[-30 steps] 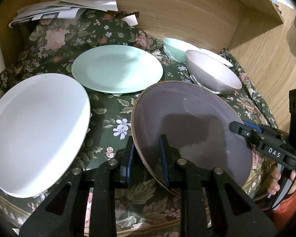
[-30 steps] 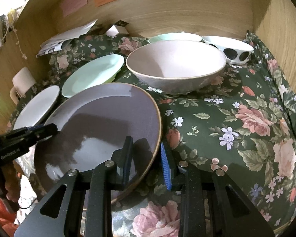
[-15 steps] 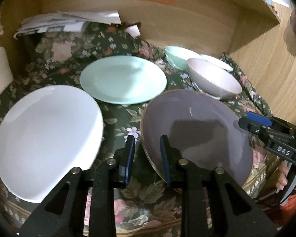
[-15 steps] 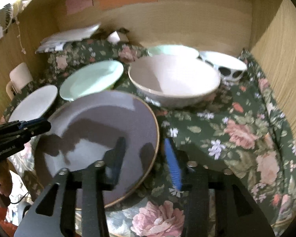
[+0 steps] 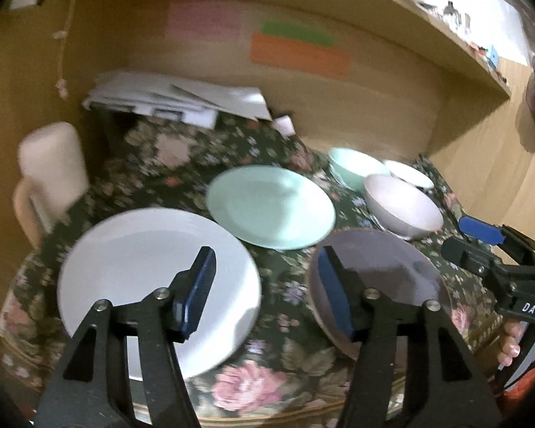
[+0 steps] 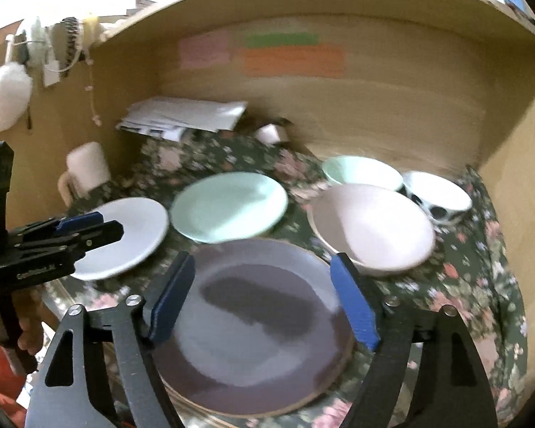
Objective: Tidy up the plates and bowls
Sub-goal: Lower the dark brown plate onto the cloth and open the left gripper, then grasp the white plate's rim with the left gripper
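Purple plate (image 6: pixel 260 328) lay flat on the floral cloth (image 6: pixel 456 285) at the near edge of the table, released, with no pad on it. Right gripper (image 6: pixel 264 299) hung above it, jaws opening, blue pads well clear of the rim on both sides; nothing was gripped between them. Left gripper (image 5: pixel 264 289) was also opening and empty, its left finger over the white plate (image 5: pixel 139 274) and its right finger over the purple plate's left edge (image 5: pixel 403 278), touching neither as far as the blur allowed.

White plate sat to the left of the purple one, apart from it. Mint plate (image 6: pixel 228 207) lay behind and between the two, its rim close to the white plate's; contact could not be told. Pale pink bowl (image 6: pixel 371 228) stood upright just behind the purple plate's right side. Behind it were a mint bowl (image 6: pixel 360 171) and a white bowl with dark spots (image 6: pixel 435 196), bunched close together.

A cream mug (image 5: pixel 50 174) stood at the far left, a heap of papers (image 5: pixel 174 103) at the back against the wooden wall (image 6: pixel 392 107). Both views were motion-blurred.
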Tool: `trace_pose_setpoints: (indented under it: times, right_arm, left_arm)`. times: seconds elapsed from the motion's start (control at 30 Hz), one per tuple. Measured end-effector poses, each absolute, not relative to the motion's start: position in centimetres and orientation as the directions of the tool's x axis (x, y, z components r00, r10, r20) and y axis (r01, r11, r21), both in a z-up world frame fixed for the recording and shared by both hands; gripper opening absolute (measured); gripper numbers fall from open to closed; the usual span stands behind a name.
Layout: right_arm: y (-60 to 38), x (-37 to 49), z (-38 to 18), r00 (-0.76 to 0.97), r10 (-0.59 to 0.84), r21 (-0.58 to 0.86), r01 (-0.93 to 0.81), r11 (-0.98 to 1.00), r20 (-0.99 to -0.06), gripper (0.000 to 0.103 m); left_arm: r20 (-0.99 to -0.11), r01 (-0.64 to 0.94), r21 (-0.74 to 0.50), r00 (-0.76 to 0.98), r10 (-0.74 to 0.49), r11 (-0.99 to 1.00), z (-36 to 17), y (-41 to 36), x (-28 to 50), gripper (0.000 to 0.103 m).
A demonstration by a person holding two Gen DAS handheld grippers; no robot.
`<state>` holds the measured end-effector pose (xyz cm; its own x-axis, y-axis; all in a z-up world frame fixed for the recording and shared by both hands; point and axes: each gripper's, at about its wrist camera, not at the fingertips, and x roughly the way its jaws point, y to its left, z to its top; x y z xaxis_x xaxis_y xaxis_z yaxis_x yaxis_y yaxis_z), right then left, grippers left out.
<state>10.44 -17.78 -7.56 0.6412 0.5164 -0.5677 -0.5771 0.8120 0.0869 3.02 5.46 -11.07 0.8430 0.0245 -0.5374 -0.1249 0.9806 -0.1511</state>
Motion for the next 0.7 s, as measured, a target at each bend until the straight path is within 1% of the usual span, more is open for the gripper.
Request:
trace_pose_setpoints:
  times: [0.07,0.13,0.3,0.43,0.7]
  right_arm:
    - [-16.7,10.3,-7.4,0.632,0.533,0.087,-0.596,0.798,-0.562,0.078]
    - [-15.4,10.4,-7.3,0.620,0.551,0.087,-0.616,0.783,-0.559,0.080]
    - [-12.4,10.7,-7.6,0.574,0.589,0.105,-0.660,0.744,-0.568,0.082]
    - [-10.2,11.2,-8.1,0.533,0.607,0.122,-0.684,0.719,-0.590,0.082]
    - [-6.2,12.8,-9.5,0.462,0.609,0.139,-0.713,0.688,-0.645,0.082]
  left_arm:
    - [-0.530,-0.149,-0.145,0.847,0.051,0.978,-10.8,6.4,2.6,0.067]
    - [-0.523,-0.183,-0.144,0.848,0.082,0.972,-10.7,7.6,2.1,0.070]
    - [-0.528,-0.246,-0.126,0.837,0.145,0.961,-11.0,10.3,1.3,0.073]
    - [-0.547,-0.294,-0.122,0.817,0.183,0.948,-11.9,12.7,0.8,0.078]
    - [-0.607,-0.353,-0.109,0.764,0.219,0.929,-14.3,16.6,0.4,0.078]
